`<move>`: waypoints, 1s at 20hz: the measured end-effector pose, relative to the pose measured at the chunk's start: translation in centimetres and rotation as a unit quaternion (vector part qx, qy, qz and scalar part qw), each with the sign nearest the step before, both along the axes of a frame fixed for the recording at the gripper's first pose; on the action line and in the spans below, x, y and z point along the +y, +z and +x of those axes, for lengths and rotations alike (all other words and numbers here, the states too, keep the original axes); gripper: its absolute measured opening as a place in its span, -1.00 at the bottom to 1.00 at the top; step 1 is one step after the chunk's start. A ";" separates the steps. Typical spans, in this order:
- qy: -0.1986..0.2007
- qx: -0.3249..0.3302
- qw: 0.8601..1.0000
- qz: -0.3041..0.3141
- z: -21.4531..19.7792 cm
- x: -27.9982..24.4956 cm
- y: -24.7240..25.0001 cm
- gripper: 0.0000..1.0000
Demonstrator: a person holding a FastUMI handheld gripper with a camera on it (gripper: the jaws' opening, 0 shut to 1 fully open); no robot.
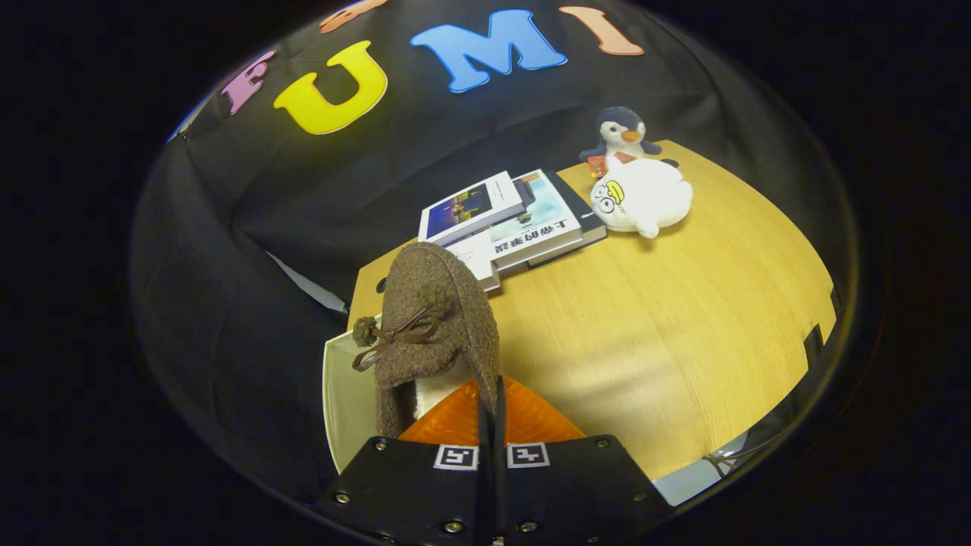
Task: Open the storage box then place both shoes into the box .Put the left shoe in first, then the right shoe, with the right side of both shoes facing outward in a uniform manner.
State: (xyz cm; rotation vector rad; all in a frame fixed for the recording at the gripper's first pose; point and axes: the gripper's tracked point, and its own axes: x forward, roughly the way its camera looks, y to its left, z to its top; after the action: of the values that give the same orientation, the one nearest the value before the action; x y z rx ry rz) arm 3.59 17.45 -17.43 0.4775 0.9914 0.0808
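With the jaws closed on the collar of the brown shoe (436,326), held above the pale storage box (347,394) at the worktop (667,318) edge, lowering needed its right side outward.

Books (516,220) — plush toys (penguin (620,133))

Counted: one brown fuzzy pom-pom shoe (436,318), three stacked books (516,220), two plush toys (641,196), one wooden tabletop (667,318).
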 end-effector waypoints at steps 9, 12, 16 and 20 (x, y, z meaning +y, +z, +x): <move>0.035 0.005 0.999 0.015 -0.4 7.2 -0.4 -1.00; 0.040 0.017 0.999 0.018 -0.9 8.9 -1.3 -1.00; 0.040 0.034 0.999 0.008 -1.8 9.8 -3.0 -0.96; 0.036 0.006 0.999 0.022 -1.6 10.6 -1.9 0.23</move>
State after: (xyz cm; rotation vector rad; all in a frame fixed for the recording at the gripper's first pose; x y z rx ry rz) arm 1.98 28.08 -19.28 0.4823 1.0196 0.1643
